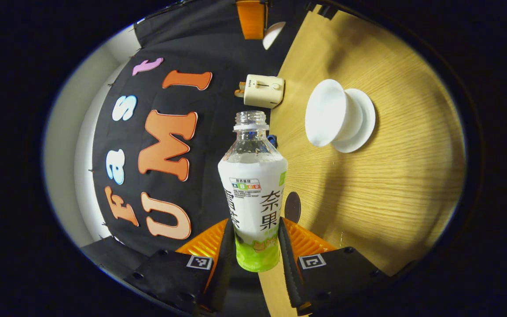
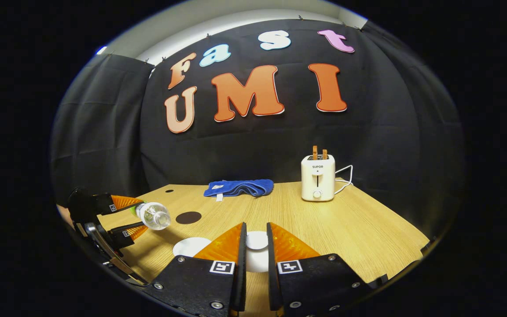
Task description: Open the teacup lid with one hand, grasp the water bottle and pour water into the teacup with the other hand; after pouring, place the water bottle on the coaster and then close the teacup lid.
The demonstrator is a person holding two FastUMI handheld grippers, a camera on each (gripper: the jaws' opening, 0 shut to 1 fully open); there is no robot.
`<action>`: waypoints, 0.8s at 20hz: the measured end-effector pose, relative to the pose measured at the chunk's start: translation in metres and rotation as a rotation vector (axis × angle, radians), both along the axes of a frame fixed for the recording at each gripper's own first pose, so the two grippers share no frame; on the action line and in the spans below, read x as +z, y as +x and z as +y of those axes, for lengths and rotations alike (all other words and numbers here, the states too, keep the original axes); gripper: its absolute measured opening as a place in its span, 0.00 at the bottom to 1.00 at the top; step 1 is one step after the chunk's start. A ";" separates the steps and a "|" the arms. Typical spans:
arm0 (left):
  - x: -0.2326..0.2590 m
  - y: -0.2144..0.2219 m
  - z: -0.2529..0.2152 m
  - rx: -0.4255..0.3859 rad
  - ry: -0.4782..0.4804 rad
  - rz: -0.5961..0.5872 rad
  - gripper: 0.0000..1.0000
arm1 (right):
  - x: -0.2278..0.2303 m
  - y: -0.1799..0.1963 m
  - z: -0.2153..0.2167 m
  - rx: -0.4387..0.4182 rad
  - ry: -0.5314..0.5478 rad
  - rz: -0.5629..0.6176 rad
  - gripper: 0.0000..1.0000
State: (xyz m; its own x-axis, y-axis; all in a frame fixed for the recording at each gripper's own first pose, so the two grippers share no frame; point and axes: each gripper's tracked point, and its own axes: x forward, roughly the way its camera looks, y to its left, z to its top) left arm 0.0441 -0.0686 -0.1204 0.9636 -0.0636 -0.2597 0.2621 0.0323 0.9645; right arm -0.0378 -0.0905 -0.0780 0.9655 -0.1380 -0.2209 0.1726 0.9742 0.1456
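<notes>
The left gripper [image 1: 257, 246] jaws clamp the uncapped water bottle [image 1: 253, 193], tilted sideways toward the teacup [image 1: 326, 114] at two o'clock. The right gripper [image 2: 255, 259] jaws pinch the lid [image 2: 257, 241]. Pouring should stay slow, mouth over cup.

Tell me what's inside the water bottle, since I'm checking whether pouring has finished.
Near the neck, the water bottle looks clear, with some droplets. Lower down, its label wrap hides the contents, so how much water remains cannot be told.
</notes>
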 end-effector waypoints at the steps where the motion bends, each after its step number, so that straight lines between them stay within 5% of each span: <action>1: 0.003 -0.002 0.000 -0.006 0.027 -0.002 0.57 | -0.001 -0.001 0.000 -0.001 0.003 -0.002 0.21; 16: 0.023 0.009 -0.010 -0.091 0.341 -0.073 0.57 | -0.008 -0.013 -0.011 -0.015 0.033 -0.021 0.21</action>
State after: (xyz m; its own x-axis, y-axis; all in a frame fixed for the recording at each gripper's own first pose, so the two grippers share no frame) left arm 0.0536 -0.0783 -0.0976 0.9748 -0.0714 -0.2114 0.1791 -0.3150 0.9320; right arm -0.0510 -0.1018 -0.0863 0.9678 -0.1456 -0.2054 0.1838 0.9661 0.1811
